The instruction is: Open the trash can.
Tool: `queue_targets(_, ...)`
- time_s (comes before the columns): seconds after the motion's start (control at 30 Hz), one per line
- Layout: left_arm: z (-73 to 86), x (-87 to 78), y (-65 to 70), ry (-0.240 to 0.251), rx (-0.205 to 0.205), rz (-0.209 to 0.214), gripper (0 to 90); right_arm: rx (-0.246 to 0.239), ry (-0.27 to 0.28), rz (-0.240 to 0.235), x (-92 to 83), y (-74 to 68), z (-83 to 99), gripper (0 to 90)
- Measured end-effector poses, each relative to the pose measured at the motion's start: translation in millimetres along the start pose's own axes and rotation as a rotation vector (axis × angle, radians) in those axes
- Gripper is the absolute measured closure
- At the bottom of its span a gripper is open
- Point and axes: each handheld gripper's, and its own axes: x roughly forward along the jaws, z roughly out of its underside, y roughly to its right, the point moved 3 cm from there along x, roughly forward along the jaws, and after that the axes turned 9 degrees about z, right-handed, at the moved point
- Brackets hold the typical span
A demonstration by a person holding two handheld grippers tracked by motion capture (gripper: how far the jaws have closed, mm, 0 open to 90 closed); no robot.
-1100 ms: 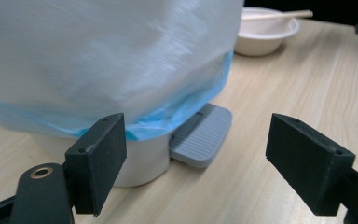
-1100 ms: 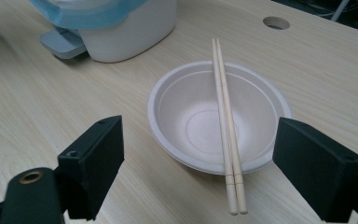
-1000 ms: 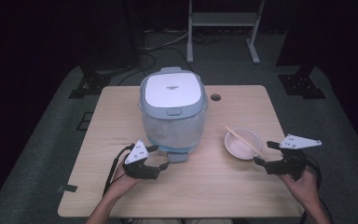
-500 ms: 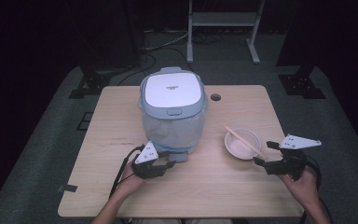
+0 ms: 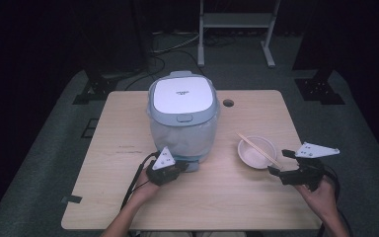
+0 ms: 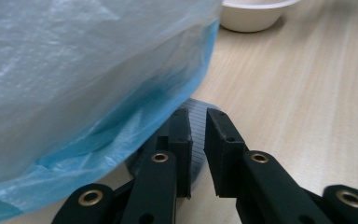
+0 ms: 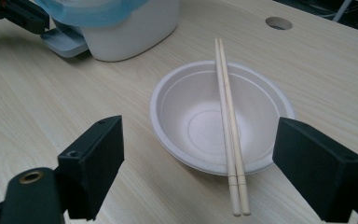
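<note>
The rice cooker [image 5: 181, 118] is set near the middle of the pale wood-grain counter [image 5: 113, 197], with bare counter left open in front of it up to the near edge. Its rounded body is wrapped in thin, crinkled translucent plastic film [image 6: 74, 70] with a blue hem, and its flat white lid is left uncovered. The left gripper [image 5: 176, 167] is held low at the cooker's front base, just beside the hem. Its fingers [image 6: 221, 140] have just been closing and are now drawn to a narrow gap; whether the film is pinched between them cannot be told. Compared with a second ago, this gripper has been brought in closer under the cooker's front.

To the right of the cooker a shallow, round, matte white bowl [image 7: 221, 114] is seen, with a pair of slim wooden chopsticks [image 7: 228, 126] laid across its rim. The right gripper [image 7: 198, 168] is held just in front of the bowl, its fingers spread wide, with nothing gripped, unchanged from before.
</note>
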Motion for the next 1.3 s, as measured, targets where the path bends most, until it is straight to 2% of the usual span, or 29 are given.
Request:
queue_targets(0.43,-0.3,13.8,-8.0,-0.002,-0.039,-0.065,82.6,-0.006,0.002,-0.001,-0.1,-1.6,0.1,15.0)
queue_targets(0.63,-0.7,19.7,-6.5,-0.01,-0.029,-0.081,83.0,-0.011,-0.001,-0.002,0.4,-2.5,-0.1,15.0)
queue_targets(0.9,-0.1,20.7,-8.0,-0.014,-0.055,-0.07,84.6,-0.011,-0.004,-0.003,0.8,-2.3,-1.1,15.0)
queue_targets(1.3,0.7,21.9,-7.3,-0.023,-0.049,-0.059,88.1,-0.015,-0.005,-0.008,2.6,-3.7,-4.6,15.0)
